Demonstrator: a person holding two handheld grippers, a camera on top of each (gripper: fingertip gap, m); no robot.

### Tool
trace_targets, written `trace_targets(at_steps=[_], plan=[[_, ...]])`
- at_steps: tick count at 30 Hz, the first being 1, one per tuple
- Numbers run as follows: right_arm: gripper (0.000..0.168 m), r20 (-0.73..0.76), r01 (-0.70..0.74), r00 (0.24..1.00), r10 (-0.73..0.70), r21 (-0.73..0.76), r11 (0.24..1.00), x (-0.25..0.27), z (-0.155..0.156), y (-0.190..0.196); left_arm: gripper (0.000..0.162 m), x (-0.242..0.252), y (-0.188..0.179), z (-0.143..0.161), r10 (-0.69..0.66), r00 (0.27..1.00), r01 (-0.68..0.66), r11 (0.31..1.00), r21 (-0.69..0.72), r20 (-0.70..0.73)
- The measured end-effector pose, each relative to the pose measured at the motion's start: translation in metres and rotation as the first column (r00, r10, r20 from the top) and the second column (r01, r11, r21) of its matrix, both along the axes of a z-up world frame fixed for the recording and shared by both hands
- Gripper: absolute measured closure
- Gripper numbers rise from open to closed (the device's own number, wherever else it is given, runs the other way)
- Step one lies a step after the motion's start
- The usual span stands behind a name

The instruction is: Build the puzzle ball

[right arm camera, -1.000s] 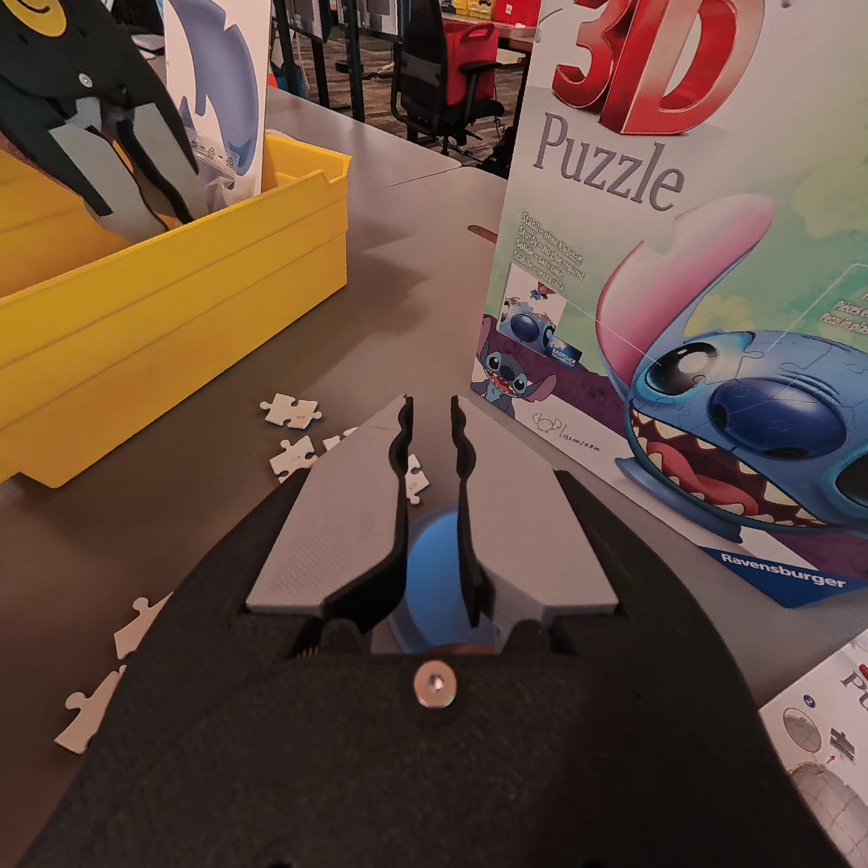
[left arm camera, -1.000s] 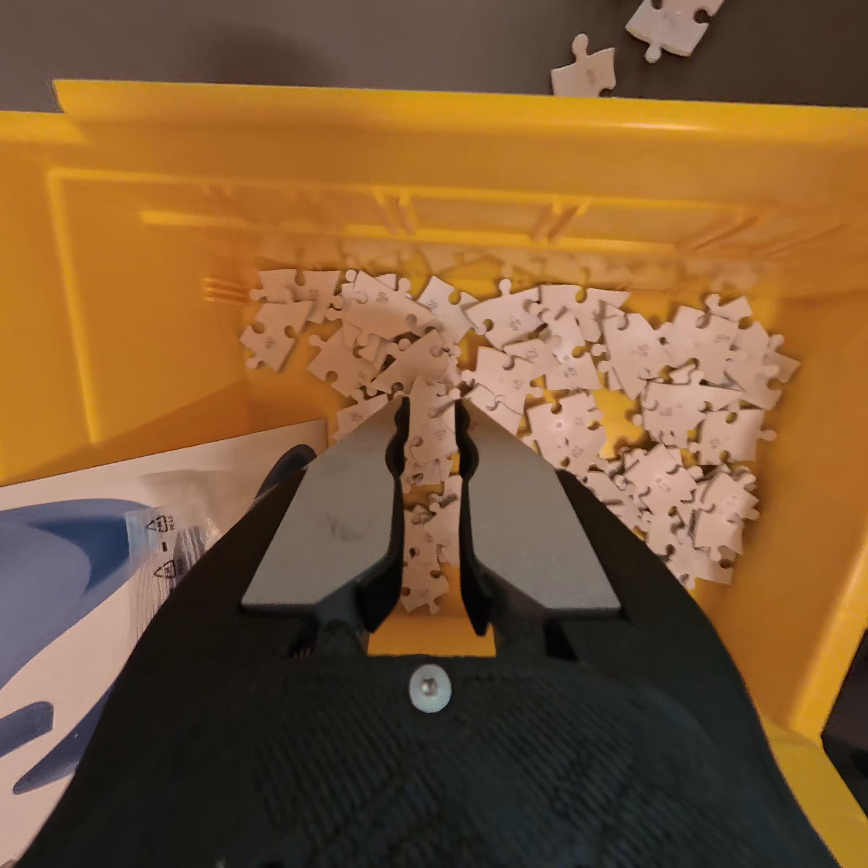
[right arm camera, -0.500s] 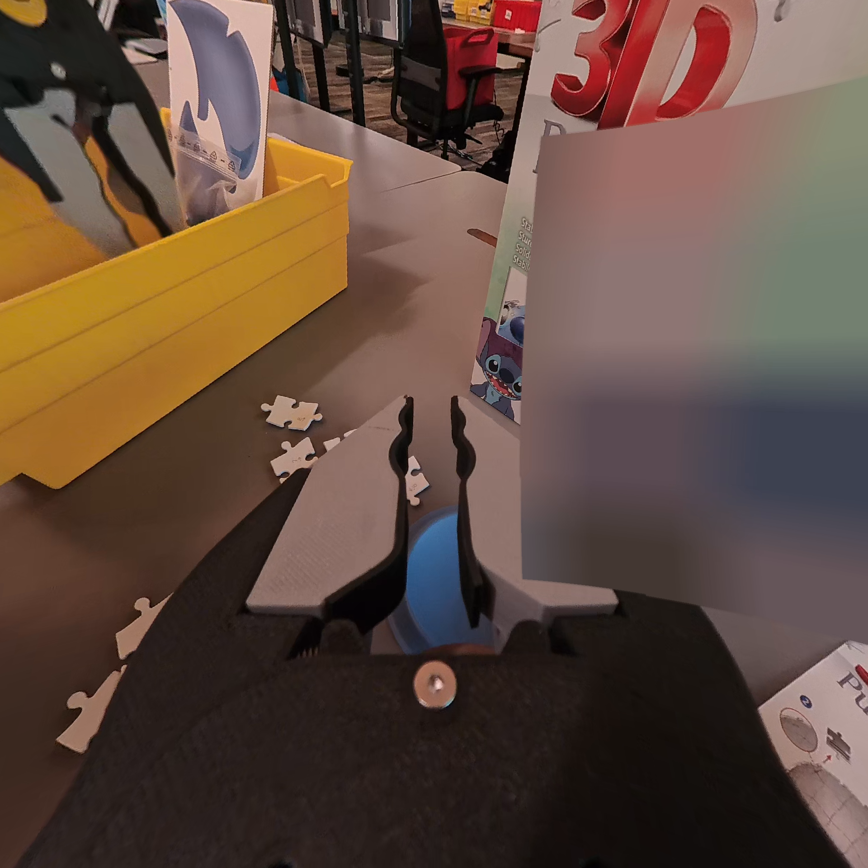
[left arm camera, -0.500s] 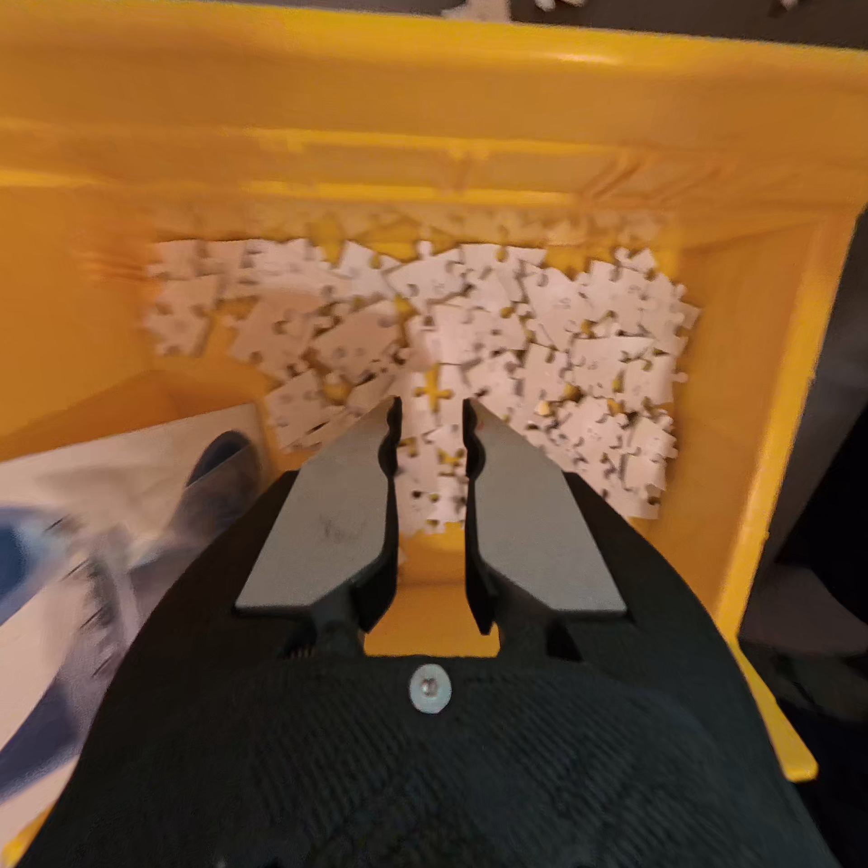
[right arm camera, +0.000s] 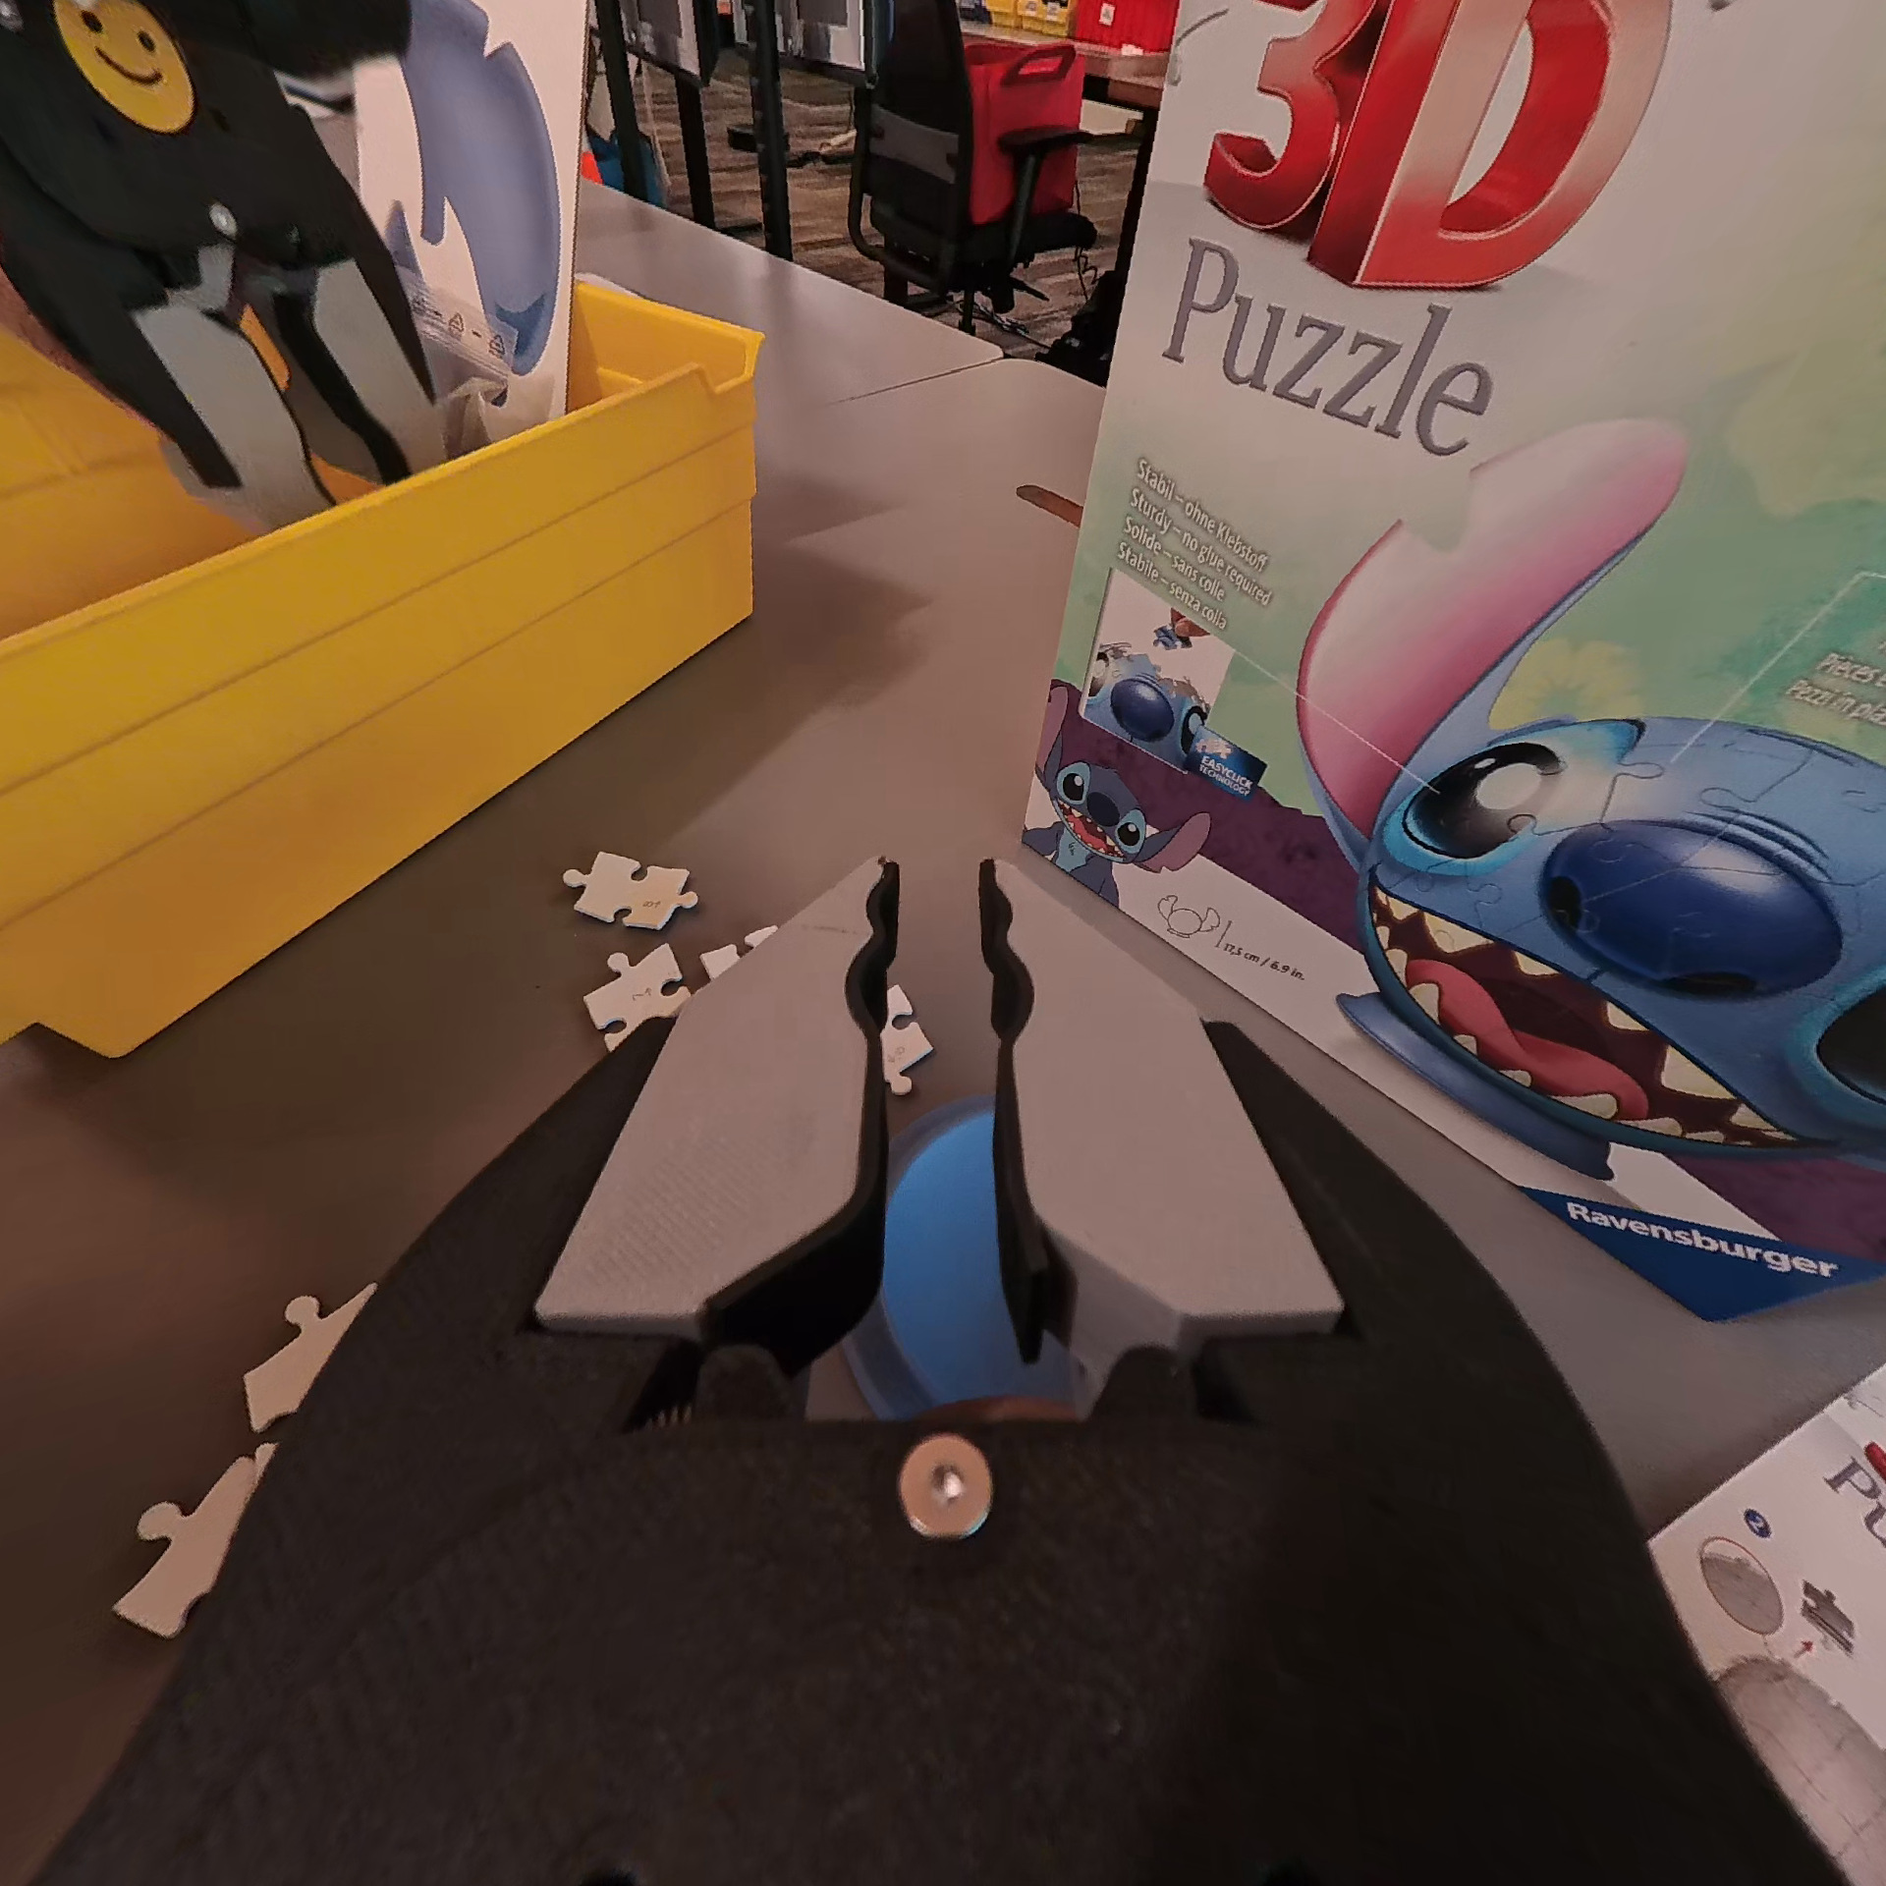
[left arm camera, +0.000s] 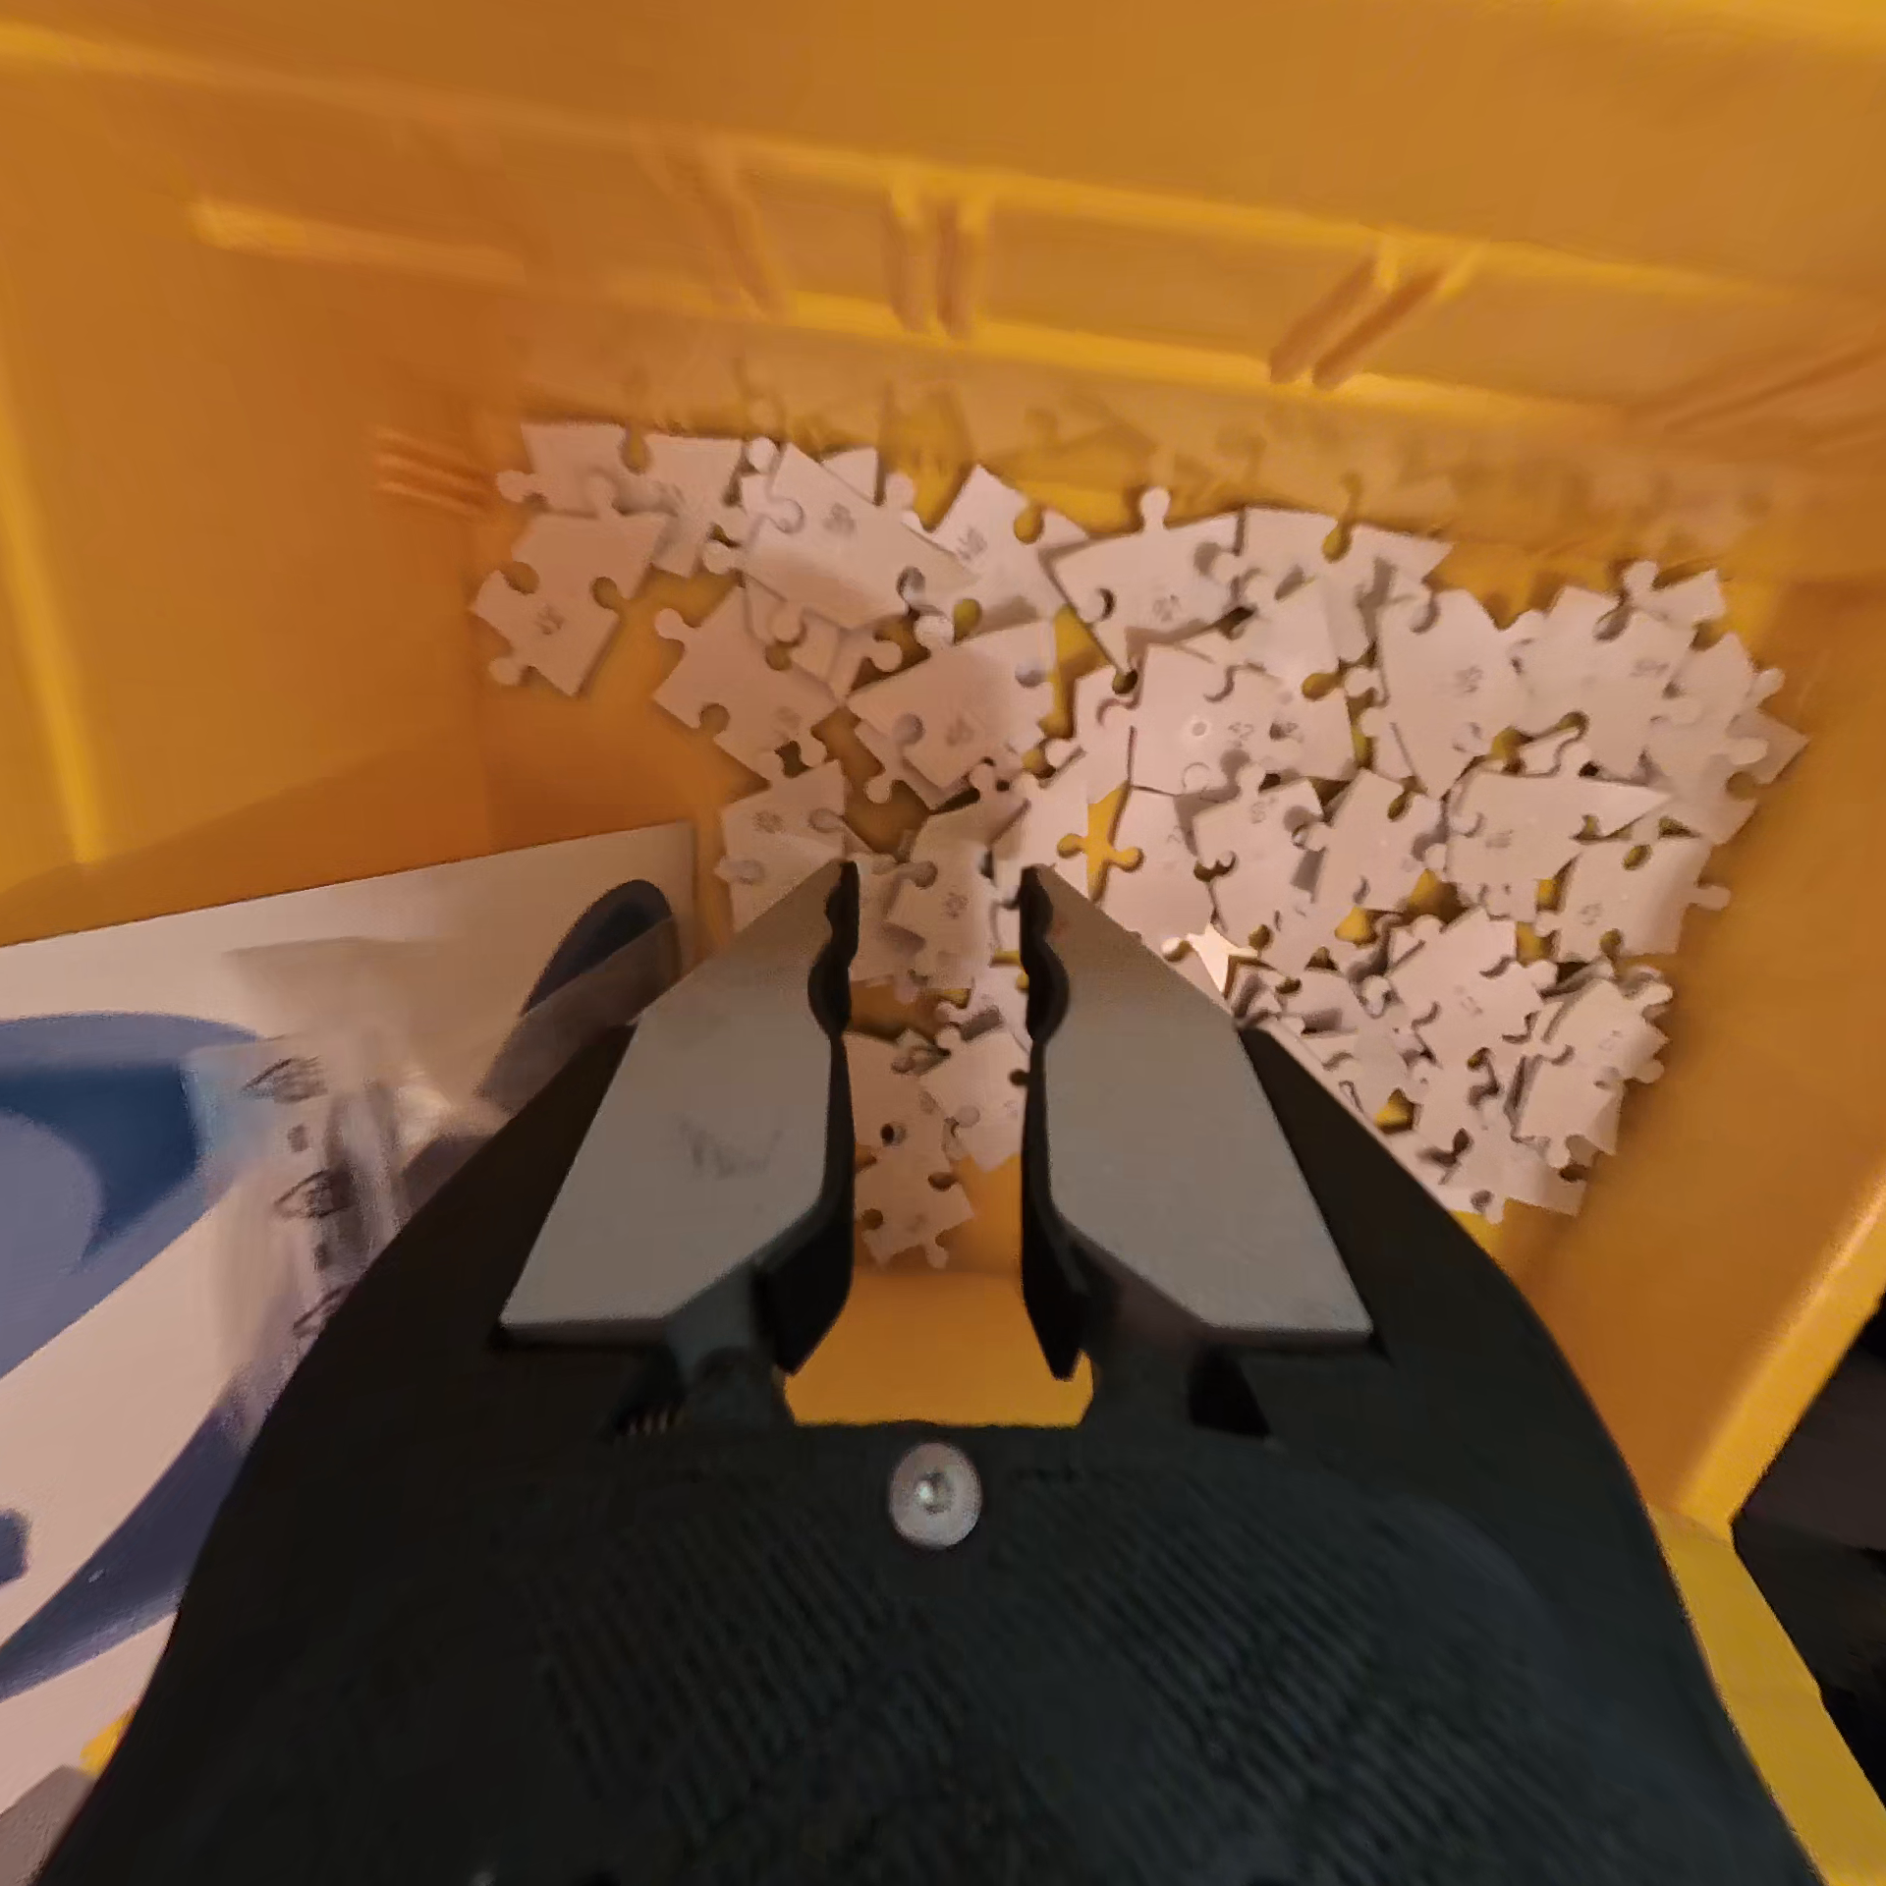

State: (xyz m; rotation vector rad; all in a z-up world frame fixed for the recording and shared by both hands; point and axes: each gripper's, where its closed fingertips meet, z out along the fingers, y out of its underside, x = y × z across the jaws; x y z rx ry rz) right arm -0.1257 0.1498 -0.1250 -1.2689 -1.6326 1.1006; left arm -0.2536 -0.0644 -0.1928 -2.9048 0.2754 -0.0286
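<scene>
Desk point(right arm camera: 919, 572): grey, carries everything seen from the right wrist view. A yellow bin point(right arm camera: 388, 653) sits toward its far left. A puzzle box point(right arm camera: 1429, 612) stands upright at the right, with an instruction sheet point(right arm camera: 1796, 1592) at the near right edge.

Bin interior, left wrist view: a heap of puzzle pieces point(left arm camera: 1174, 776), grey backs up, lies against the bin's far wall point(left arm camera: 919, 255) and right corner. A white-and-blue card point(left arm camera: 204, 1072) leans at the bin's left side.

Left gripper point(left arm camera: 934, 888): hovers inside the bin above the near-left edge of the heap. Jaws stand narrowly apart, nothing between them.

Right gripper point(right arm camera: 937, 878): low over the desk, jaws narrowly apart, empty. A blue round stand point(right arm camera: 939, 1255) lies beneath it. Loose pieces point(right arm camera: 633, 888) lie on the desk just beyond and left of the fingertips.

No assembled ball is visible.

Step in hand (judgement): picking a piece from the bin; the build looks barely started.

Next move calls for: lowering the left gripper onto one piece standing proud at the heap's edge, then closing on its rim. The pieces overlap, so taking two at once is a risk.
</scene>
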Motion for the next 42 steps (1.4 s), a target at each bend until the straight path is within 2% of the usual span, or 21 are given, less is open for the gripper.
trace_targets(at_steps=[1,3,5,7,10,14,18,28,30,34,38,42], plan=[[0.156,0.000,0.000,1.000,0.000,0.001,1.000,0.000,0.000,0.000,0.132,0.004,-0.005,-0.006,-0.016,1.000,0.016,0.999,-0.045,-0.001],[0.156,-0.003,0.000,1.000,0.000,0.002,1.000,0.000,0.001,0.000,0.133,0.017,-0.007,-0.008,-0.077,0.997,0.077,0.996,-0.054,0.003],[0.156,-0.004,0.002,1.000,-0.002,0.001,1.000,0.000,0.001,0.000,0.134,0.052,-0.018,-0.008,-0.172,0.974,0.186,0.979,-0.086,0.148],[0.156,-0.004,0.004,1.000,-0.004,-0.001,1.000,0.000,0.001,0.001,0.135,0.058,-0.021,-0.009,-0.205,0.968,0.221,0.970,-0.100,0.147],[0.156,-0.006,0.004,1.000,-0.004,0.001,1.000,0.000,0.002,0.001,0.135,0.046,-0.007,0.003,-0.166,0.981,0.169,0.986,-0.014,0.102],[0.156,-0.004,0.002,1.000,-0.002,0.002,1.000,0.000,0.001,0.001,0.134,0.007,0.012,0.024,-0.008,1.000,0.004,0.992,0.123,0.029],[0.156,-0.002,0.002,1.000,-0.002,0.002,1.000,0.000,0.001,0.000,0.134,-0.015,0.013,0.031,0.074,0.997,-0.074,0.983,0.167,0.005],[0.156,-0.005,0.002,1.000,-0.002,0.003,1.000,0.000,0.001,0.001,0.133,-0.015,0.001,0.011,0.044,0.998,-0.042,0.998,0.050,-0.047],[0.156,-0.003,0.002,1.000,-0.002,0.002,1.000,0.000,0.001,0.001,0.133,-0.003,0.000,0.011,0.007,1.000,-0.007,0.999,0.040,-0.003],[0.156,0.002,0.000,1.000,0.000,0.005,1.000,0.000,0.000,0.000,0.133,0.042,-0.008,0.011,-0.110,0.978,0.110,0.994,0.009,0.175],[0.156,0.000,0.001,1.000,-0.001,0.004,1.000,0.000,0.000,0.000,0.129,0.047,-0.023,-0.003,-0.142,0.982,0.154,0.983,-0.101,0.124],[0.156,-0.005,0.003,1.000,-0.003,0.003,1.000,0.000,0.002,0.001,0.126,0.056,-0.027,-0.009,-0.166,0.978,0.182,0.973,-0.139,0.124]])
